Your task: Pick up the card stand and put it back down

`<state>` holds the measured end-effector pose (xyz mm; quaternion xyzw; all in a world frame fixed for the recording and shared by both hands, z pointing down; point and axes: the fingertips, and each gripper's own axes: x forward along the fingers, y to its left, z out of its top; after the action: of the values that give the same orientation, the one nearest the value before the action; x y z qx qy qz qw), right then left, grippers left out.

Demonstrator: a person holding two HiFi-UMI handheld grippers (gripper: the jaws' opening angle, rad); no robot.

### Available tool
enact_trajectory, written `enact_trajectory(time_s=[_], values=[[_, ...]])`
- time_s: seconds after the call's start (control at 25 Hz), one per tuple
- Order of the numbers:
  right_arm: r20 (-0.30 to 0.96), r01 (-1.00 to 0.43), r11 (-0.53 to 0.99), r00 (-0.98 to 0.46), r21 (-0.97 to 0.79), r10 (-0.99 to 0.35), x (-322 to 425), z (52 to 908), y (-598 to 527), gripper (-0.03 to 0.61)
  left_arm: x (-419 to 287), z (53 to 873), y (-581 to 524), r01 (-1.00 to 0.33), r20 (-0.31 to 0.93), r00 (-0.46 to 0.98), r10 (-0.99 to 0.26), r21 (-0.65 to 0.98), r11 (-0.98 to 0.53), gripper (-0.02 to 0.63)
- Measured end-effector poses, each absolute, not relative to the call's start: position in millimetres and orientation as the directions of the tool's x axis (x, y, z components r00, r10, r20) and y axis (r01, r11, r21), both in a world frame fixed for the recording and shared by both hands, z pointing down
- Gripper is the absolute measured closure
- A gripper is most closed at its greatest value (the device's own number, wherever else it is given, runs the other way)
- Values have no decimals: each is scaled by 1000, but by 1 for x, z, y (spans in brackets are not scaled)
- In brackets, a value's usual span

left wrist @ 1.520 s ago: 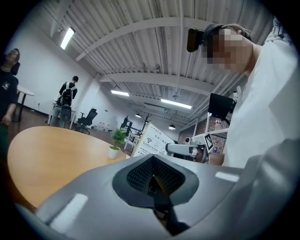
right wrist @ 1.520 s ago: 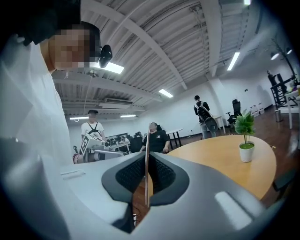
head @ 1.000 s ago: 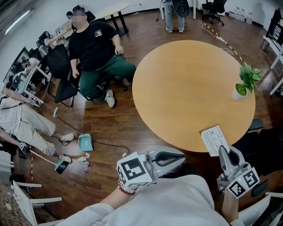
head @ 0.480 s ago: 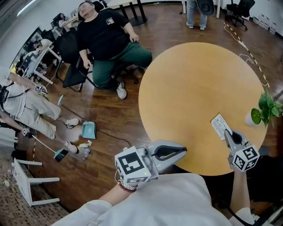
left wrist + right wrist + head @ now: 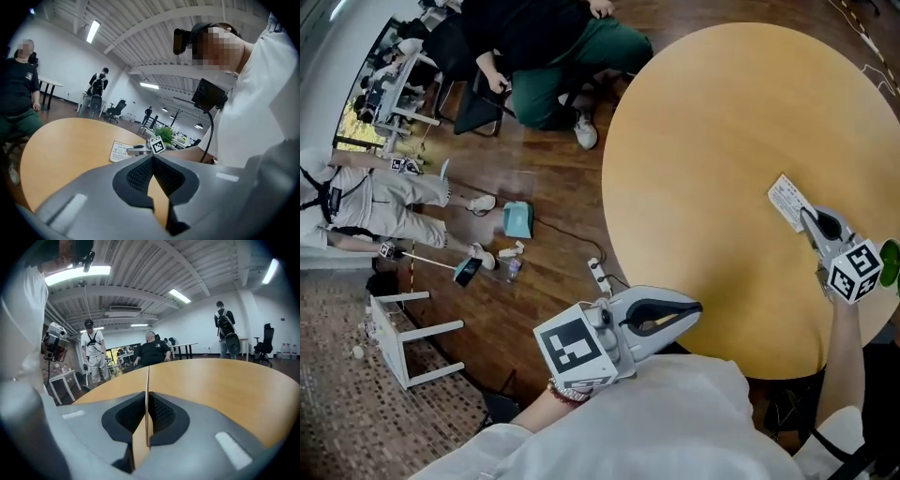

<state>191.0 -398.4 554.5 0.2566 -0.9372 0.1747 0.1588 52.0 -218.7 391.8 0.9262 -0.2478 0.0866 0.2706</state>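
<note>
The card stand [image 5: 788, 200] is a white printed card over the right side of the round wooden table [image 5: 712, 141]. My right gripper [image 5: 807, 215] is shut on its near edge. In the right gripper view the card shows edge-on as a thin line [image 5: 147, 380] pinched between the dark pads, with the tabletop [image 5: 225, 380] beyond. The left gripper view shows the card [image 5: 121, 151] lying at a slant close to the tabletop; whether it touches I cannot tell. My left gripper [image 5: 697, 307] hangs off the table's near edge, its tips together on nothing.
A small green plant [image 5: 165, 132] stands just behind the right gripper. On the floor to the left are a seated person in black [image 5: 544, 37], another person in white [image 5: 375, 202], a white stool [image 5: 403, 337], a teal dustpan [image 5: 517, 219] and a power strip [image 5: 600, 277].
My right gripper has carried the card from the table's near rim to further in over the tabletop. The head view has swung down and right. The left gripper has barely moved.
</note>
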Motion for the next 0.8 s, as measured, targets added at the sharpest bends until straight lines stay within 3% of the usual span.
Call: enact_trajectory(time_s=[0.12,0.44,0.68,0.8], values=[[377,-472,842,-853,-263,-360,191,567,-422,557,60,416,-233,-514,335,857,-392,502,-695,614],[224,-405,832,-913,-380,-342,178,595,-459,552,57,476,-255,-517,382,855,-350,591,-619,614],[207,-507,765,-861,-396,-464,188,606,-458,381,58,484,-255,-504,364,864,-349,603,-619,614],[214,-629,667,-772,-399,-599,214,599,-464,357,60,473,-255,-483,347,875,-337,594,-643,614]])
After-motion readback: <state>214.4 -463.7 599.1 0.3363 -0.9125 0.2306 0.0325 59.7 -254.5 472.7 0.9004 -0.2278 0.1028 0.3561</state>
